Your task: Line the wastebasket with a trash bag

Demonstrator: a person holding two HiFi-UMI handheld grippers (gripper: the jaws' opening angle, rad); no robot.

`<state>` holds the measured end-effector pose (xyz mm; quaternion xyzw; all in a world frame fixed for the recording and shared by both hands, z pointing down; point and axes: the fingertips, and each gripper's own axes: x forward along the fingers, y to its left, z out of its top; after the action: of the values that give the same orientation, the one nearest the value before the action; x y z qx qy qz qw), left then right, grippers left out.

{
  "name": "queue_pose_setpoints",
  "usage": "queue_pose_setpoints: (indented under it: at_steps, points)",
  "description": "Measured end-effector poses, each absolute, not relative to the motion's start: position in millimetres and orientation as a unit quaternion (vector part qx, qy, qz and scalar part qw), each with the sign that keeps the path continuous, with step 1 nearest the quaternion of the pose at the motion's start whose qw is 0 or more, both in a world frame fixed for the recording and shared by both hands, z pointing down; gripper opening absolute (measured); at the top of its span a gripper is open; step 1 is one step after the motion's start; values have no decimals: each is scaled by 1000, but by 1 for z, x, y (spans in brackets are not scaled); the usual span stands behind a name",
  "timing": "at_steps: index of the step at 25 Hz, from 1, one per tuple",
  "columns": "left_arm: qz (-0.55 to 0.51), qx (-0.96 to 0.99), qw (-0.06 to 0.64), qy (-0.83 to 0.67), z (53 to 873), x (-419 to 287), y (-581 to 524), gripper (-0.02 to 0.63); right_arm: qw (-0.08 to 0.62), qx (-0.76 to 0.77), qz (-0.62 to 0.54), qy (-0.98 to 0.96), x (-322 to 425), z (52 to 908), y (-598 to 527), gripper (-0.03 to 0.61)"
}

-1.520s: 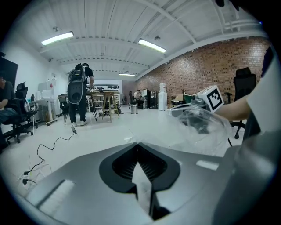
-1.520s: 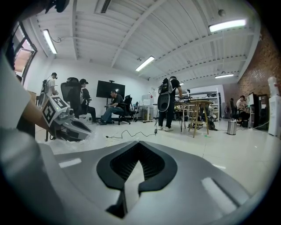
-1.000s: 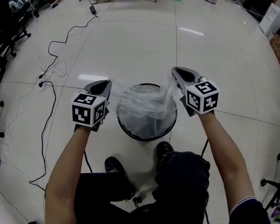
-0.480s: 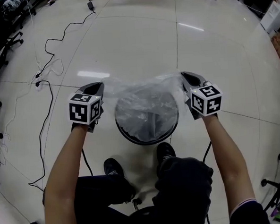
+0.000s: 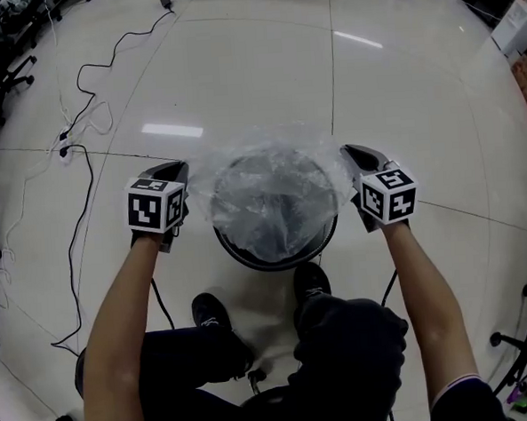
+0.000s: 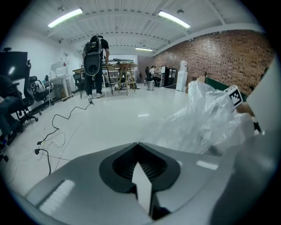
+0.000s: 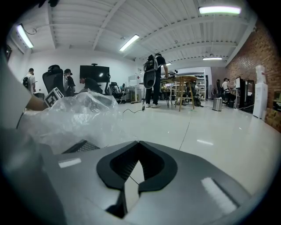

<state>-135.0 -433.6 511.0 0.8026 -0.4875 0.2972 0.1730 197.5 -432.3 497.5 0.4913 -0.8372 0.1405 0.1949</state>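
Clear, crinkled trash bag (image 5: pixel 270 180) over the mouth of the upright black mesh wastebasket (image 5: pixel 275 258).

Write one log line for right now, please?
left gripper: shut on trash bag | right gripper: shut on trash bag | trash bag: spread over wastebasket

Both grippers have sunk and drawn a little further apart: the left gripper (image 5: pixel 177 169) and right gripper (image 5: pixel 350 150) now sit level with the wastebasket (image 5: pixel 276 263) on either side. The trash bag (image 5: pixel 271 185), earlier bunched up above the opening, is now stretched flat and wide over it, its far edge draped past the far rim.
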Motion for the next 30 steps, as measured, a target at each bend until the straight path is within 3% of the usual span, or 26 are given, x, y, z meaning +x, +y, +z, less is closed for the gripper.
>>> queue_pose_setpoints:
  at_steps: [16,22,24,27,30]
  points:
    - [356,793,205,-450,542,-132,-394,12,218,479,178,-831,202,534,-395,2]
    - [327,810,207,-441,526,-130,-386,17,207,479,185,-833,199,525,-391,3]
    - [323,813,197,-442,514,-129,-388,44,201,480,180,-835,198,514,-393,13]
    - [321,816,182,-444,500,-128,-388,105,196,481,169,-837,198,498,-393,90]
    - [317,821,170,-444,485,-129,-384,168,193,478,163,-841,198,483,-387,120]
